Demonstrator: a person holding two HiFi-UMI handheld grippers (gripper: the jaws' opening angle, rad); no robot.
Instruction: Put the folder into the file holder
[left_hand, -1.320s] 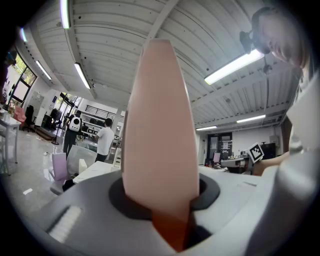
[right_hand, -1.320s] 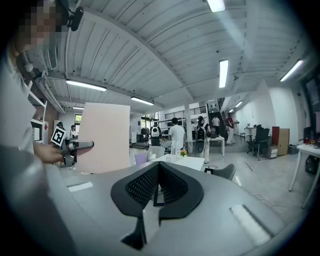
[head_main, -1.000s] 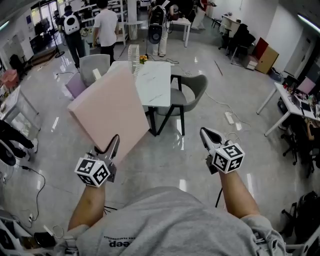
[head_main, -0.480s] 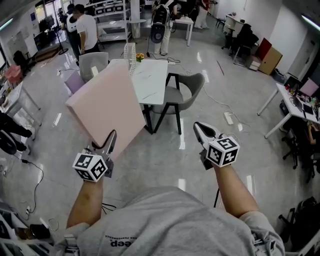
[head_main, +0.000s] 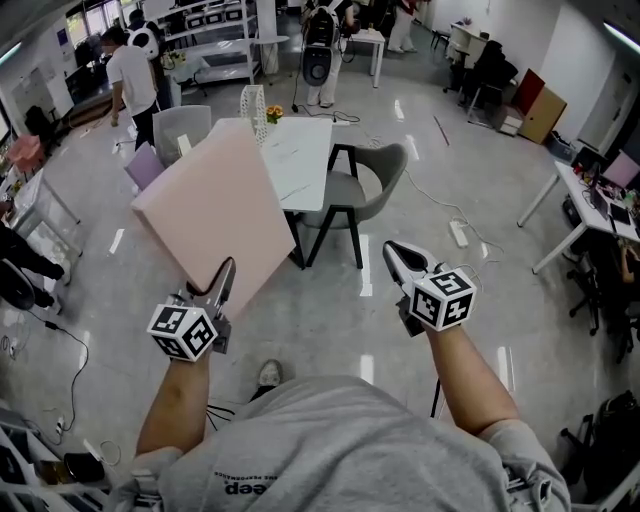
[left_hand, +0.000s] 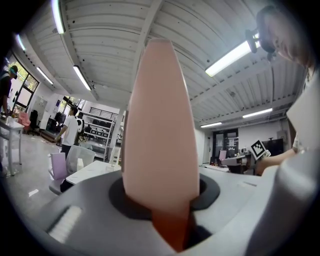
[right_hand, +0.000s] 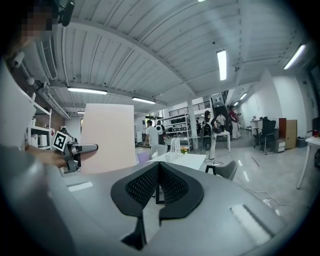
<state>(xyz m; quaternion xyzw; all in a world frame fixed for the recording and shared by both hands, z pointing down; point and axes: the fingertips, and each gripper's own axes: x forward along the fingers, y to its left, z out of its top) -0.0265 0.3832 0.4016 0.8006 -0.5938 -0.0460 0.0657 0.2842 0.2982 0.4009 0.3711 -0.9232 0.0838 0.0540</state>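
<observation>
A large pale pink folder (head_main: 218, 215) stands tilted in the air at the left of the head view. My left gripper (head_main: 222, 282) is shut on its lower edge. In the left gripper view the folder (left_hand: 157, 125) rises edge-on from between the jaws and fills the middle. A white mesh file holder (head_main: 252, 101) stands on the white table (head_main: 305, 165) ahead, beside a small pot of flowers (head_main: 274, 114). My right gripper (head_main: 403, 259) hangs at the right, shut with nothing in it. From the right gripper view the folder (right_hand: 108, 137) and the file holder (right_hand: 175, 147) both show.
A grey chair (head_main: 365, 185) stands at the table's right side and another grey chair (head_main: 183, 128) at its left. Several people stand in the background. Desks (head_main: 585, 200) line the right wall. Cables lie on the glossy floor.
The view has shifted slightly and both grippers sit a little lower and closer together. A person in white at the back has walked left. A shoe now shows below me.
</observation>
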